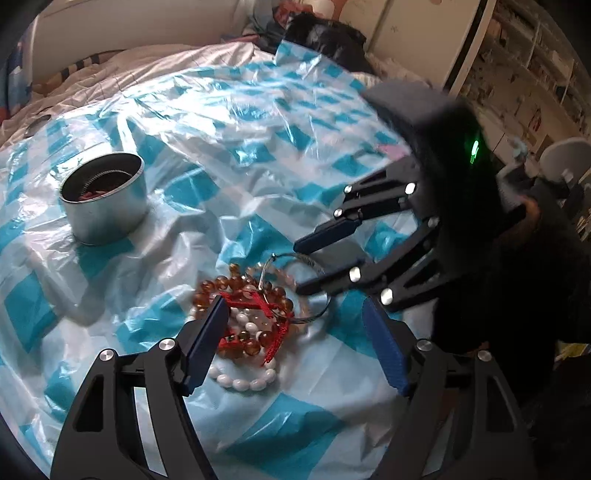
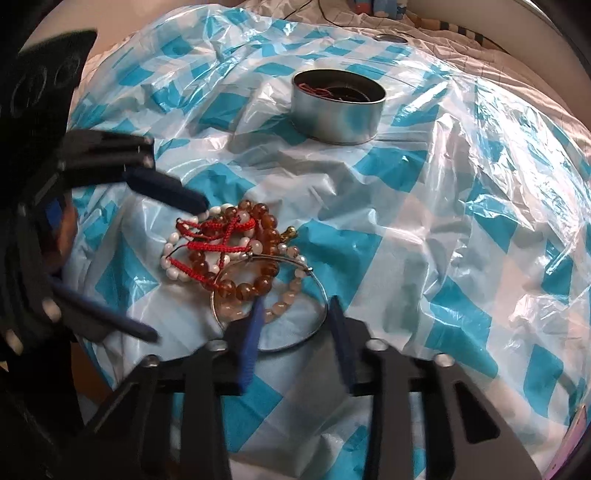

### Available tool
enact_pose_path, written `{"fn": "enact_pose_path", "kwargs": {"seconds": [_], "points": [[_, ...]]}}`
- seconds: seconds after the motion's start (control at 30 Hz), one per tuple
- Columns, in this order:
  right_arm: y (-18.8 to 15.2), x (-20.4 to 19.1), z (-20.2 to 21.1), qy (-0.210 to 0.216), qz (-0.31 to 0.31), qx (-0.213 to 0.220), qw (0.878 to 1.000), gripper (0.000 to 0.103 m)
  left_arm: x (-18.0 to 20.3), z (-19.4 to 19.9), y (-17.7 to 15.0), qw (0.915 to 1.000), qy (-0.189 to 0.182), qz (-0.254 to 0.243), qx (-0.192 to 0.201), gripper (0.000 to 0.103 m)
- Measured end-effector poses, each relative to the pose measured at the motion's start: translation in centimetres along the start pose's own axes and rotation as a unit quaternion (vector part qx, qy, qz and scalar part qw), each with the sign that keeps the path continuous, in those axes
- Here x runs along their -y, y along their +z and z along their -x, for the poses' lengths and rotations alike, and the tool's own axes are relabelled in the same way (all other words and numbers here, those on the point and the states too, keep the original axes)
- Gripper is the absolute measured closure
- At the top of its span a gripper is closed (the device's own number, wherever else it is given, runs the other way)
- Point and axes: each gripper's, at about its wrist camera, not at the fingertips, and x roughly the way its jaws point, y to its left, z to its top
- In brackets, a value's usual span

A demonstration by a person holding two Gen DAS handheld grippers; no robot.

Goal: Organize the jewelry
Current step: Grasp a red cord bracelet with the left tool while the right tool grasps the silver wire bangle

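Note:
A pile of jewelry lies on a blue-and-white checked plastic sheet (image 1: 258, 155): amber bead bracelets (image 1: 218, 286), white bead bracelets (image 1: 245, 384), red cords (image 1: 255, 304) and a thin silver bangle (image 1: 314, 314). The pile also shows in the right wrist view: amber beads (image 2: 258, 284), red cords (image 2: 218, 245), bangle (image 2: 321, 288). My left gripper (image 1: 299, 306) is open, with the pile's near side between its fingers. My right gripper (image 2: 295, 306) is open over the bangle's near rim; in the left wrist view it (image 1: 301, 264) reaches in from the right. A round metal tin (image 1: 103, 199) holding some jewelry stands to the left, also in the right wrist view (image 2: 338, 109).
The sheet (image 2: 461, 221) is crumpled and covers a bed with pale bedding (image 1: 147, 62). Dark clothes (image 1: 325, 33) lie at the far end. White shelving (image 1: 535, 74) stands to the right. A small dark round object (image 2: 391, 38) lies beyond the tin.

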Motion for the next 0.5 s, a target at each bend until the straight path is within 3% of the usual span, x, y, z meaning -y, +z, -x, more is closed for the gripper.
{"fn": "enact_pose_path", "kwargs": {"seconds": [0.03,0.07,0.13,0.17,0.43,0.5], "points": [[0.0,0.1,0.1,-0.007,-0.001,0.0,1.0,0.093,0.2,-1.0,-0.1,0.9996,0.016,-0.004,-0.022,0.044],[0.0,0.2,0.0,-0.014,0.0,-0.003,1.0,0.097,0.1,-1.6,-0.2,0.9989,0.026,-0.006,-0.04,0.067],[-0.1,0.5,0.4,-0.017,-0.005,0.002,1.0,0.097,-0.2,-2.0,-0.4,0.9977,0.038,-0.006,-0.055,0.083],[-0.1,0.5,0.7,-0.018,-0.005,0.007,1.0,0.098,-0.4,-1.7,-0.3,0.998,0.039,-0.002,-0.05,0.098],[0.5,1.4,2.9,-0.026,-0.017,0.042,0.999,0.101,-3.2,3.9,0.9,0.9965,0.013,0.052,0.064,0.101],[0.6,1.5,3.2,-0.021,-0.019,0.048,0.998,0.101,-3.5,4.4,1.1,0.9952,0.009,0.061,0.075,0.101]]}}
